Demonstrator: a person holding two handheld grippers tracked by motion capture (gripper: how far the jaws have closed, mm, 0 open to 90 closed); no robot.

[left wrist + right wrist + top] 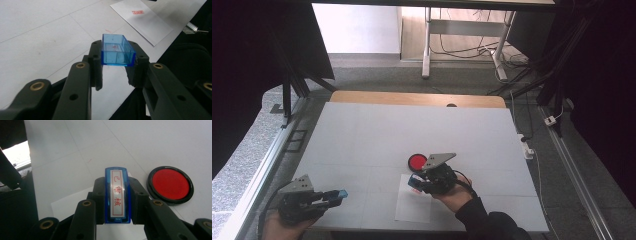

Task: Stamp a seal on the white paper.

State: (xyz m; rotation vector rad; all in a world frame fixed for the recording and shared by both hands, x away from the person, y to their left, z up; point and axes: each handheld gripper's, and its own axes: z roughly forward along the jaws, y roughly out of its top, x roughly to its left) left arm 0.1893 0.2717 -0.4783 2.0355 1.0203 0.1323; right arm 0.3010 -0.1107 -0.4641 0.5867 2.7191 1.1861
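My left gripper (117, 60) is shut on a clear blue plastic cap (117, 51), open side up, near the table's front left corner (341, 193). My right gripper (117, 202) is shut on a blue stamp (117, 195) with a white label of red characters. It hovers over the top edge of a white paper sheet (414, 207). A round red ink pad (170, 183) in a black case lies just beyond the stamp (414, 180), on the table (417, 161). The paper (142, 21) bears one red stamp mark (137, 12).
The white table top (412, 125) stretches wide beyond the ink pad, with a wooden strip at its far edge. Metal rails run along both sides. Cables and table legs lie on the floor behind.
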